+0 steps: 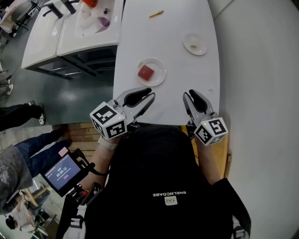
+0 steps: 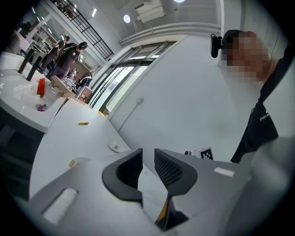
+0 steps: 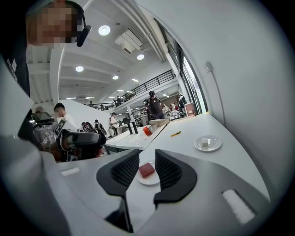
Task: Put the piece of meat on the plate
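Observation:
The red piece of meat (image 1: 145, 72) lies on a small white plate (image 1: 158, 78) in the middle of the white table (image 1: 177, 65). Both grippers hover over the table's near edge, short of the plate. My left gripper (image 1: 152, 92) is just below the plate, jaws a narrow gap apart with nothing between them (image 2: 148, 154). My right gripper (image 1: 189, 93) is to the plate's right, also with a narrow empty gap. In the right gripper view the meat (image 3: 147, 169) and plate (image 3: 148, 180) show through that gap (image 3: 147, 156), well beyond the fingertips.
A second small dish (image 1: 195, 44) with a white piece sits further back on the right. A yellow pen (image 1: 156, 14) lies at the far end. A white sink counter (image 1: 74, 32) adjoins the table's left side. A wall runs along the right. People stand at the left.

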The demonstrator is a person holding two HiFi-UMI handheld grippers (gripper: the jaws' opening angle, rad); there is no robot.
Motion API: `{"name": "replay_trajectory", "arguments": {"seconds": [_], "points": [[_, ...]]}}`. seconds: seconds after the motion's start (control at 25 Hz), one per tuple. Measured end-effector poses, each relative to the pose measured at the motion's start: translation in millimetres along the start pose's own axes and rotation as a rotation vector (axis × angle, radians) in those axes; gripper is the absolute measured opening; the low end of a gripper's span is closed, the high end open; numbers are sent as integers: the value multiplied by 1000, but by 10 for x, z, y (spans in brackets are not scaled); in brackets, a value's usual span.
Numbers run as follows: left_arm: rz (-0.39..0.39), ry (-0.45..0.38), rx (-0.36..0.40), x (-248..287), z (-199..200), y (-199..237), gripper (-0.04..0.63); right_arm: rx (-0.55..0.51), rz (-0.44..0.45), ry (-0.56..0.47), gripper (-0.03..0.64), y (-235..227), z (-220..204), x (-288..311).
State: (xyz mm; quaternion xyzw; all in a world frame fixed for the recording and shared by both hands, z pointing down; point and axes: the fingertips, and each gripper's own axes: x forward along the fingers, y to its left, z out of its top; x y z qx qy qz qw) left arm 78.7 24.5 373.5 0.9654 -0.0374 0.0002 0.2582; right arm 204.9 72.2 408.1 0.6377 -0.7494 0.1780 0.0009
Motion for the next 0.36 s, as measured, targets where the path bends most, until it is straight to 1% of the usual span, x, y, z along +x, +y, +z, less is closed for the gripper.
{"name": "replay_trajectory", "arguments": {"seconds": [0.36], "points": [[16, -6, -9, -91, -34, 60, 86, 18, -5, 9, 112, 10, -103, 23]]}}
